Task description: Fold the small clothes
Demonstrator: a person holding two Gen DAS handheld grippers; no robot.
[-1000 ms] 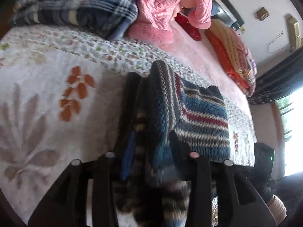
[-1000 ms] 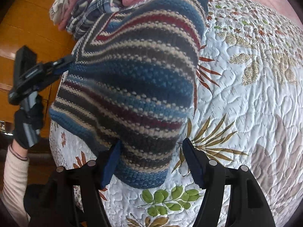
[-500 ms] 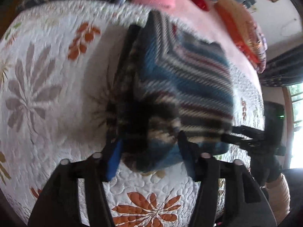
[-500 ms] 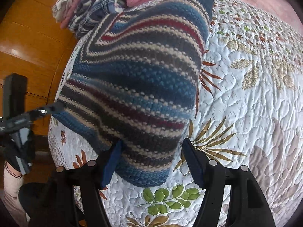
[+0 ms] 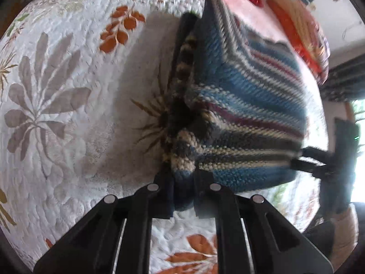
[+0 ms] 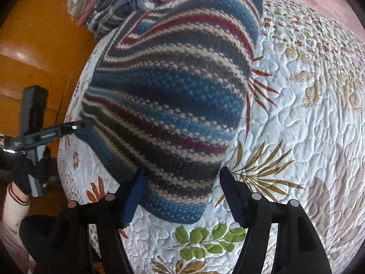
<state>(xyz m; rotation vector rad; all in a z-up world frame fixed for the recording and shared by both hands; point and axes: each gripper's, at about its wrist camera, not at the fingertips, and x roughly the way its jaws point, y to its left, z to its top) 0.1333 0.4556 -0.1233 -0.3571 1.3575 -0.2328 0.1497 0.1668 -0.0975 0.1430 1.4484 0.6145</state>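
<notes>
Pinching striped knit sweater (image 5: 246, 105) corner, left claw (image 5: 183, 191); right claw (image 6: 182, 194) spread around hem.

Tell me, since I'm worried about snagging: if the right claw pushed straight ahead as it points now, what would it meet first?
Most likely the striped knit sweater. Its folded hem already sits between the open fingers of the right claw, lying on the quilt. Exact depth is unclear in this fisheye view.

Two close wrist views from opposite ends of one striped knit (image 5: 246, 105) (image 6: 173, 96) on a quilt (image 5: 68, 114) (image 6: 308, 125).
</notes>
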